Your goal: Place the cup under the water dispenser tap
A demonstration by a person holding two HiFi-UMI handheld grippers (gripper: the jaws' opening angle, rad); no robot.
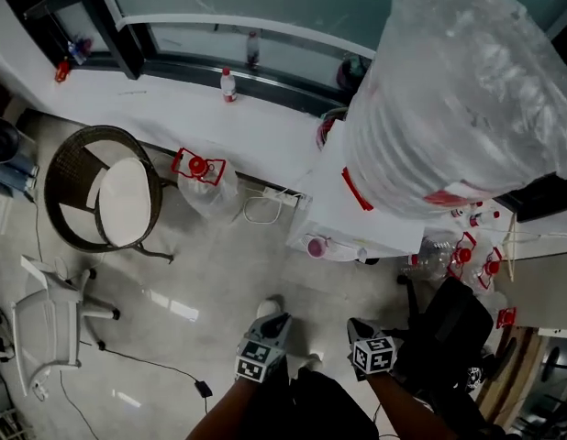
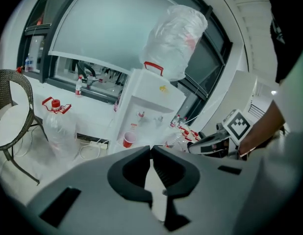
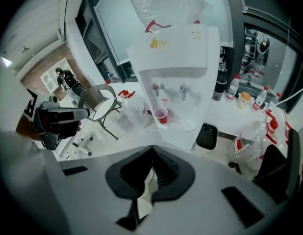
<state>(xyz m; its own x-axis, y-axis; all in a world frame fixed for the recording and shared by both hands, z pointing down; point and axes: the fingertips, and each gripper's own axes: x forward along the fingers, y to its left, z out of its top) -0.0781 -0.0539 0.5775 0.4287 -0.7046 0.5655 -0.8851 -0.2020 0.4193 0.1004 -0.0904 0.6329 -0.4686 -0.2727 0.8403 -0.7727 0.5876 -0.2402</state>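
Observation:
The red cup (image 1: pixel 316 247) stands on the drip tray of the white water dispenser (image 1: pixel 357 218), below its taps (image 3: pixel 156 88). A big bottle wrapped in clear plastic (image 1: pixel 458 90) tops the dispenser. In the gripper views the cup (image 2: pixel 128 140) (image 3: pixel 161 115) sits well ahead of both jaws. My left gripper (image 1: pixel 272 326) and right gripper (image 1: pixel 359 328) hang side by side low in the head view, well short of the dispenser. The left gripper (image 2: pixel 151 148) is shut with nothing in it. The right gripper (image 3: pixel 152 151) is also shut and holds nothing.
A wicker chair with a white cushion (image 1: pixel 105 191) stands left. A clear water jug with a red cap (image 1: pixel 205 177) lies by the white ledge (image 1: pixel 173 108). A white chair (image 1: pixel 45 324) sits lower left, a black chair (image 1: pixel 453 324) and more jugs (image 1: pixel 467 255) right. Cables (image 1: pixel 261 211) cross the floor.

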